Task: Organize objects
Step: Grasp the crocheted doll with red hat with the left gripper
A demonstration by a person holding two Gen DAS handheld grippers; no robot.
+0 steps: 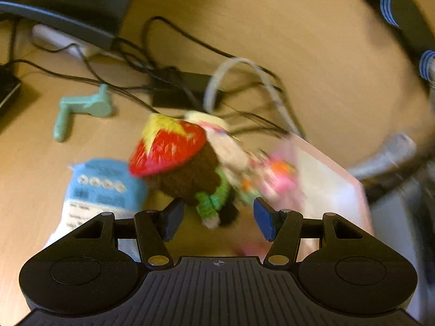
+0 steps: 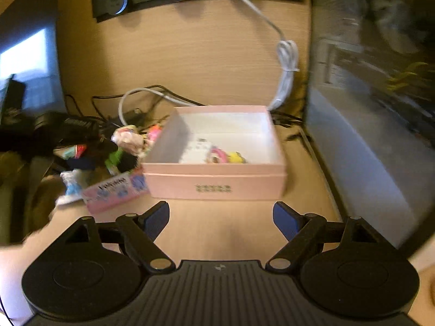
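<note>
In the left wrist view a crocheted doll [image 1: 187, 168] with a red and yellow hat lies on the wooden desk. Its green arm reaches in between the blue pads of my left gripper [image 1: 218, 218], which stands open and touches nothing. A blue packet [image 1: 103, 184] lies left of the doll, and small pink toys [image 1: 280, 176] lie to its right. In the right wrist view the open pink box [image 2: 217, 182] holds a white packet [image 2: 197, 150] and pink and yellow trinkets [image 2: 231, 157]. My right gripper [image 2: 221, 220] hovers open just in front of the box, with nothing between its fingers.
A teal plastic crank [image 1: 81, 108] lies at the left. Black cables and an adapter [image 1: 185, 87] tangle behind the doll. A pink printed packet [image 2: 114, 193] leans on the box's left side, beside a toy pile [image 2: 127, 138]. A white cable [image 2: 285, 76] hangs behind the box, with a dark panel [image 2: 367, 108] to the right.
</note>
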